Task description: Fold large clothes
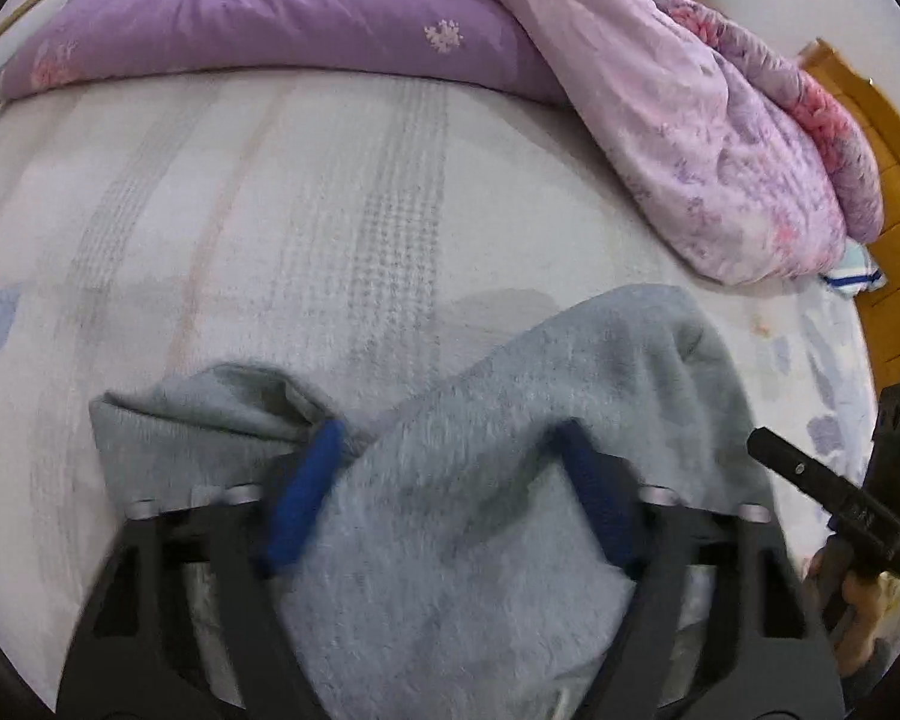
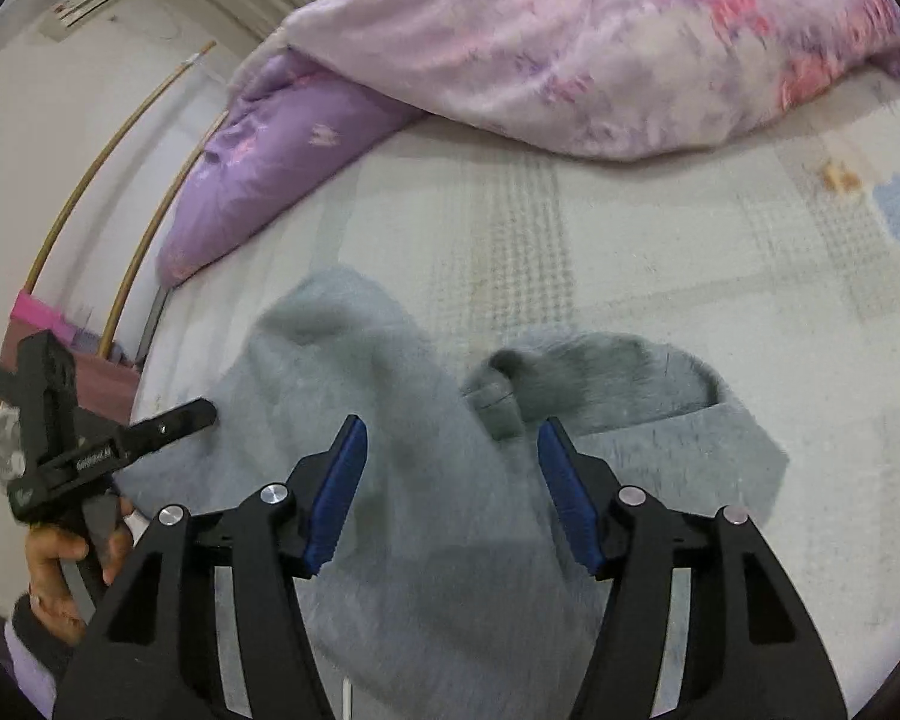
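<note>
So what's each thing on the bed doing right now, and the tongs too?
Grey garment: rumpled in a heap on the bed, not folded flat.
Purple quilt: bunched along the far edge of the bed.
Pink floral quilt: piled in a loose heap.
Left tongs: open, grey fabric between them.
Right tongs: open, above the garment.

Soft, even indoor light, no glare.
Fisheye bending and dark corners; motion blur smears the grey garment (image 1: 498, 420) and quilt (image 2: 570, 48).

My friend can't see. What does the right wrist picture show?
A fuzzy grey garment lies crumpled on a pale bedsheet, between the open blue pads of the right hand-held gripper. Purple and pink quilts are heaped behind it.
</note>
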